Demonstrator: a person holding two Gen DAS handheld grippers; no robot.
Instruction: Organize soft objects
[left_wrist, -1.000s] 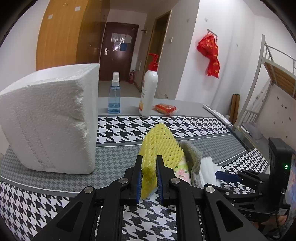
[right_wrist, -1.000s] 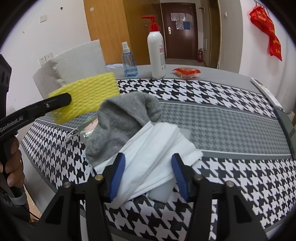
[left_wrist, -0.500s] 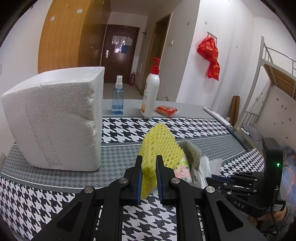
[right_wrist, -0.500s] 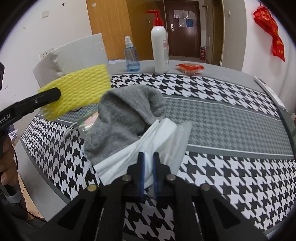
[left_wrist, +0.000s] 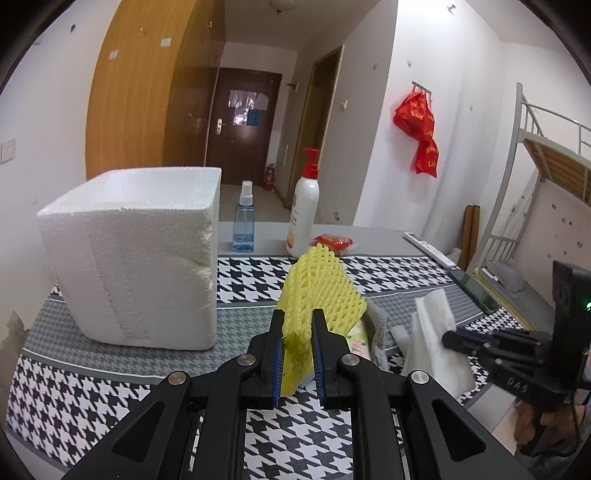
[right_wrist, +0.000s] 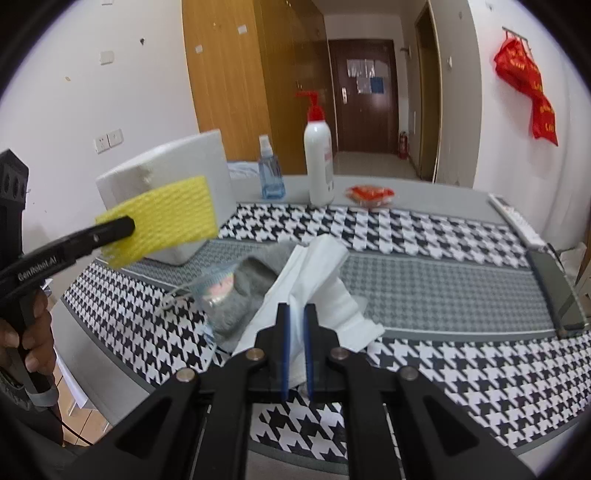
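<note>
My left gripper (left_wrist: 298, 321) is shut on a yellow foam net (left_wrist: 317, 291) and holds it above the table; it also shows in the right wrist view (right_wrist: 173, 210). My right gripper (right_wrist: 296, 314) is shut on a white foam sheet (right_wrist: 314, 273), lifted off the pile; the sheet also shows in the left wrist view (left_wrist: 432, 332). A grey sock (right_wrist: 255, 273) and a small clear floral pouch (right_wrist: 218, 286) lie on the table below. A white foam box (left_wrist: 136, 258) stands to the left.
A blue spray bottle (left_wrist: 243, 221), a white pump bottle (left_wrist: 304, 210) and a red packet (left_wrist: 332, 242) stand at the table's far side. A remote (right_wrist: 517, 221) and a dark phone (right_wrist: 557, 291) lie at the right edge. The houndstooth cloth (right_wrist: 443, 258) covers the table.
My right gripper closed on the white foam sheet and lifted it up off the grey sock. My left gripper rose with the yellow net.
</note>
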